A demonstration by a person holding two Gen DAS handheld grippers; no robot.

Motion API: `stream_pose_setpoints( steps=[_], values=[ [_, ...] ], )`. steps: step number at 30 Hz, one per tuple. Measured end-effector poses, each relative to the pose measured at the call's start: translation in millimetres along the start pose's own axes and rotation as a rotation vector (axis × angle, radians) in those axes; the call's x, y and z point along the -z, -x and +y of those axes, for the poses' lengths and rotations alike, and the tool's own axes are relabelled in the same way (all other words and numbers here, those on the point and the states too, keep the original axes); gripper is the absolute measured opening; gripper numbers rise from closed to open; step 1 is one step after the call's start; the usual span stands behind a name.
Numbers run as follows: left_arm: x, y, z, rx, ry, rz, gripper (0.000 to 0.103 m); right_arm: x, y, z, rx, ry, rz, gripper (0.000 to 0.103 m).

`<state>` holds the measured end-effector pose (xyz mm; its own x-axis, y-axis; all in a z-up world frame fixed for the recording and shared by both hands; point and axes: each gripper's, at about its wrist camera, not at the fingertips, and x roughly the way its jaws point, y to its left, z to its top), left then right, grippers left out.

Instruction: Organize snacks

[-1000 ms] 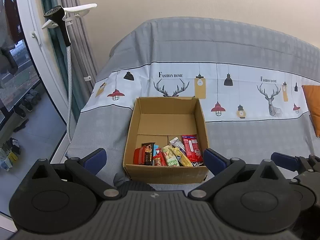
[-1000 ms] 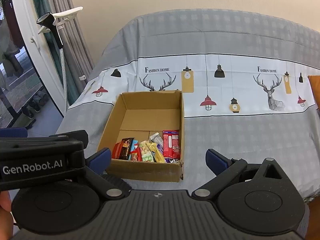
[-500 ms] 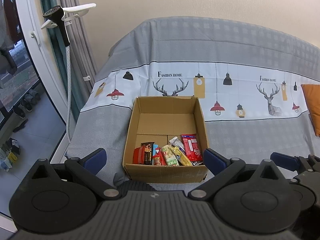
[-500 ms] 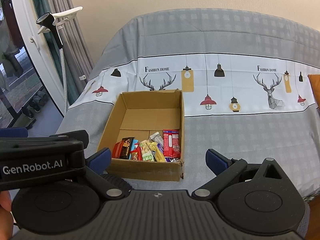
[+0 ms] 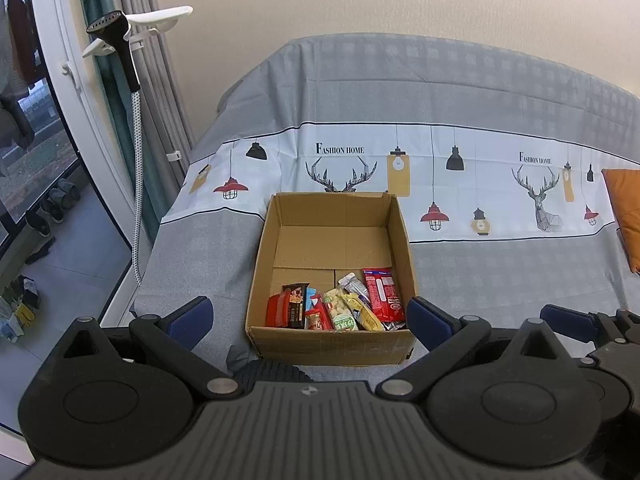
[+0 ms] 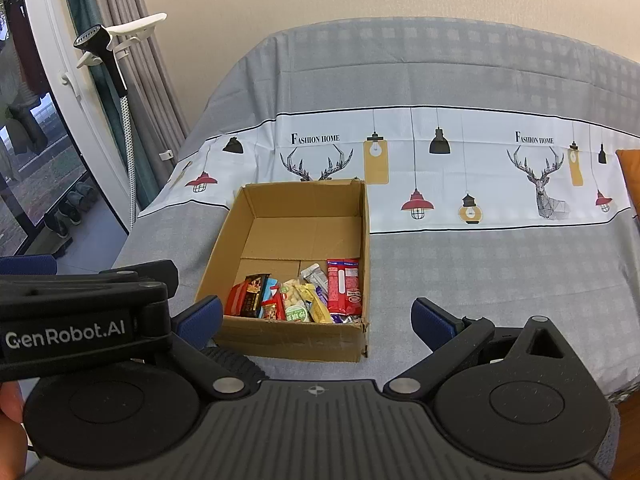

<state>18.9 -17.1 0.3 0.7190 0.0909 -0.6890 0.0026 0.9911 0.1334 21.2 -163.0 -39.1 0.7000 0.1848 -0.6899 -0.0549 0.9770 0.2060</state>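
A cardboard box (image 5: 332, 344) stood on the bed (image 5: 500, 280), near its front edge and toward its left edge. Snack packets (image 5: 340, 308) lay inside the box along its front wall. A cushion (image 5: 626, 212) lay at the bed's right edge.

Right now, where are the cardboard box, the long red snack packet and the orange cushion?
cardboard box (image 5: 332, 346): left wrist view, near outer wall.
long red snack packet (image 5: 382, 294): left wrist view, mid-wrapper.
orange cushion (image 5: 626, 208): left wrist view, front face.

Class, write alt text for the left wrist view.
An open cardboard box sits on a grey patterned sofa cover, snack packets piled along its near side. The open left gripper hovers before it, empty.
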Motion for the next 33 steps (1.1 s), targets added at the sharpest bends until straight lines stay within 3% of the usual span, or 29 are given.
stream_pose_setpoints(
  steps=[33],
  values=[
    [2.1,-2.4,3.0,0.002,-0.013,0.003,0.103,1.0,1.2,-3.6,-0.009,-0.003,0.010,0.100]
  ],
)
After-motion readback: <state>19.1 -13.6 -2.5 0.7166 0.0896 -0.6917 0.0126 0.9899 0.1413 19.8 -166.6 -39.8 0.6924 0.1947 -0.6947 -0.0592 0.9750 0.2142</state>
